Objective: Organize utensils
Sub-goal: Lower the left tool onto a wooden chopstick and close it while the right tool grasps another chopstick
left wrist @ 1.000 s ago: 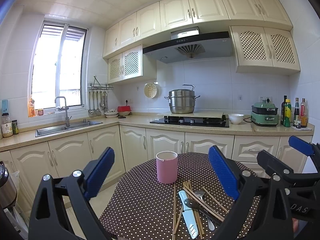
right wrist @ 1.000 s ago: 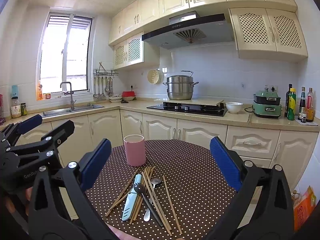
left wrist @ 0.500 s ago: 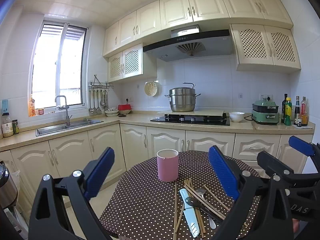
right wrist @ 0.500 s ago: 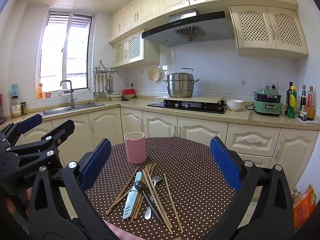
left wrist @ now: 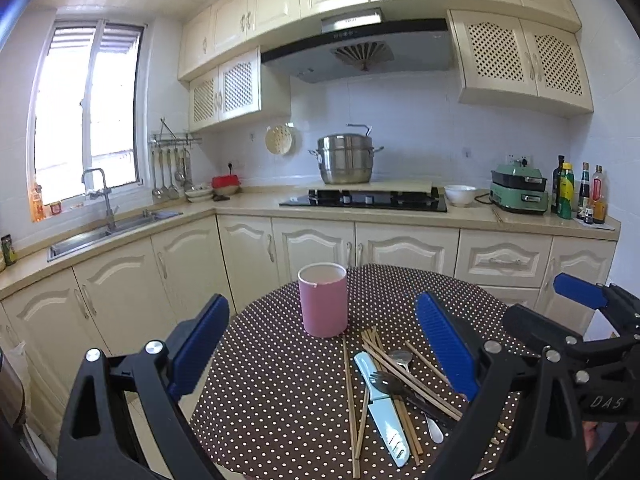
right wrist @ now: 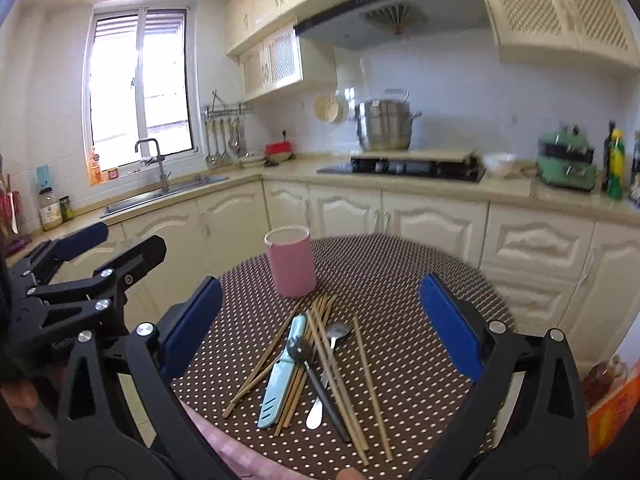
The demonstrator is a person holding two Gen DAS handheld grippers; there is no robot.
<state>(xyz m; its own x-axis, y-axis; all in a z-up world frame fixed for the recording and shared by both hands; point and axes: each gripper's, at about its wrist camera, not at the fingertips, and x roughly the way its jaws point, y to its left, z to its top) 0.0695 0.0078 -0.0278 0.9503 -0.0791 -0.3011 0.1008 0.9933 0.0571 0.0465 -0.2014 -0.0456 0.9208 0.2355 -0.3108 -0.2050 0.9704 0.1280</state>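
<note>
While both grippers hover spread wide and empty, the utensils [right wrist: 316, 364] lie piled low centre.
Left gripper [left wrist: 320, 344] and right gripper [right wrist: 320, 328] frame them; pink cup [right wrist: 291, 262] stands just behind, on the dotted worktop [right wrist: 400, 280].

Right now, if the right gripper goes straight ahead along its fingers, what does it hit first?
Probably the utensil pile on the table: the right gripper is open and centred over it. The pink cup stands behind, slightly left. Depth is unclear.
</note>
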